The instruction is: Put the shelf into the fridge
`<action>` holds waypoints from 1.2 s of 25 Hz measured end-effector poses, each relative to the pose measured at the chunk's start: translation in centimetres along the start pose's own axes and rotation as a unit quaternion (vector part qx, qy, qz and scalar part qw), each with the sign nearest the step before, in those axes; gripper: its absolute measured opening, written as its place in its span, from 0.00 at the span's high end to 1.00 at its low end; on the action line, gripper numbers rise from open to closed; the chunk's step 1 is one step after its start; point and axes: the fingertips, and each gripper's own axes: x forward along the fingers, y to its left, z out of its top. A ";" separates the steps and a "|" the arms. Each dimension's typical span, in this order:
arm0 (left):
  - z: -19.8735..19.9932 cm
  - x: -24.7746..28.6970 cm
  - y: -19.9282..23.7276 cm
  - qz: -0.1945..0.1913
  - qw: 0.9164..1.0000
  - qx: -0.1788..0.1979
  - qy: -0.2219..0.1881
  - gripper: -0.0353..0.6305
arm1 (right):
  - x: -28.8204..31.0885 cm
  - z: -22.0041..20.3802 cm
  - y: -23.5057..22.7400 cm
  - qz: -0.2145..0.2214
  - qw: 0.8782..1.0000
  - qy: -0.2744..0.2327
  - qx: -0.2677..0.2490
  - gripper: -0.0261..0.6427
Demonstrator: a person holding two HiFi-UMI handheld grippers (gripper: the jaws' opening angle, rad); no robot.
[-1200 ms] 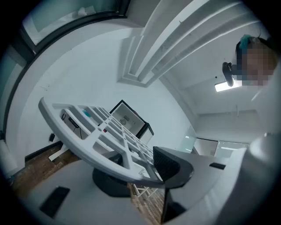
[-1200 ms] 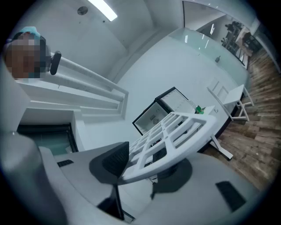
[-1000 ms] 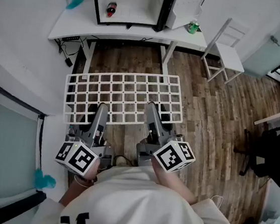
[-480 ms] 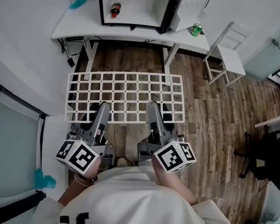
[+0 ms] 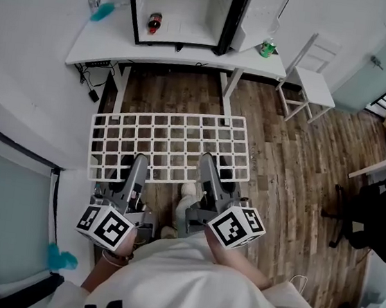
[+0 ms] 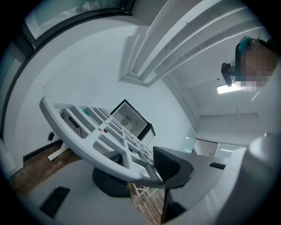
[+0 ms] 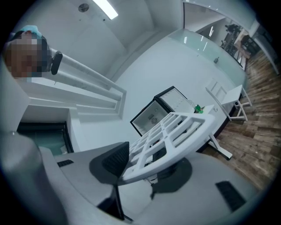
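A: Location of shelf?

B: Mid frame, held flat above the wood floor, well short of the fridge standing open at top centre on the table.

A: Grip?

B: Left tongs and right tongs each pinching the near edge only, clamped on the grid's rim bar.

A: Risks?

B: Far edge unsupported; likely to sag or twist free on any slackening of either pinch. Liable also to catch on the fridge opening if brought in crooked or tilted, or to knock the bottle inside. Worth keeping both ends level.
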 end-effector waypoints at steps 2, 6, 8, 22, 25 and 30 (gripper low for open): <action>0.0 0.9 0.4 0.002 1.000 -0.002 0.002 0.73 | 0.8 0.1 -0.5 -0.003 1.000 0.002 0.002 0.71; 0.2 3.0 1.3 0.006 1.000 -0.001 0.000 0.73 | 3.1 0.2 -1.6 -0.001 1.000 0.005 0.003 0.71; 0.5 4.6 1.9 0.008 1.000 0.001 0.001 0.73 | 4.6 0.4 -2.2 0.000 1.000 0.007 0.005 0.71; 3.3 18.8 4.6 0.019 1.000 0.013 -0.020 0.73 | 18.5 5.1 -7.8 0.027 0.999 0.017 0.002 0.71; 3.4 21.1 5.2 0.022 0.999 0.011 -0.025 0.73 | 20.7 5.8 -8.9 0.031 0.999 0.021 0.000 0.71; 3.6 24.1 5.5 0.030 0.999 0.010 -0.031 0.73 | 23.4 6.9 -10.4 0.038 0.999 0.028 0.002 0.71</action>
